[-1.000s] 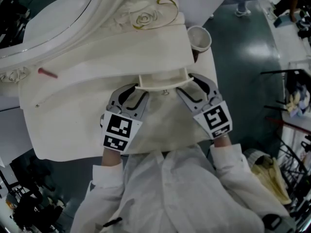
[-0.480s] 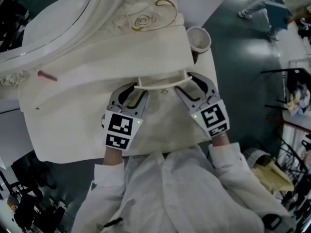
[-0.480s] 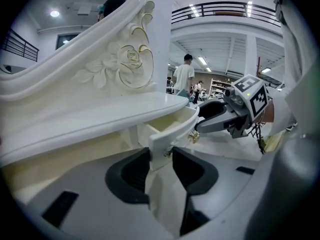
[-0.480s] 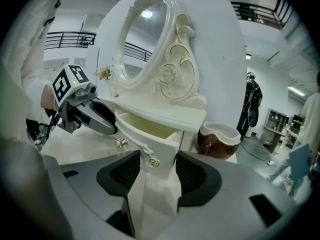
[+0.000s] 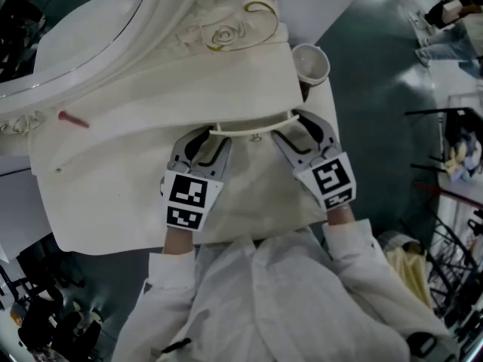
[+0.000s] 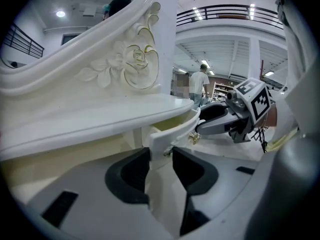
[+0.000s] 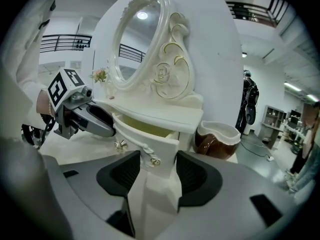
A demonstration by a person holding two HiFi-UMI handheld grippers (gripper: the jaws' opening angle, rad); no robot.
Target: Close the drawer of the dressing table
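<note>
Closing step: your left gripper (image 5: 213, 138) and right gripper (image 5: 288, 127) jaws pinch the drawer (image 5: 253, 129) front's ends. Push evenly toward the far side until flush.

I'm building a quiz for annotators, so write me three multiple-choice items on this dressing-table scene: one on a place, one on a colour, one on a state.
1. Where does the brown cup with a white inside stand?
A. on the cream carved dressing table, right of its cream curved-front drawer
B. inside that drawer
C. on the floor
2. What colour is the small stick lying at the table's left?
A. blue
B. red
C. green
3. How is the drawer?
A. fully shut
B. taken out
C. slightly open
Answers: 1 A, the head view shows it at the tabletop's right edge; 2 B, it shows red against the cream top; 3 C, the right gripper view shows its yellowish inside behind the front.
</note>
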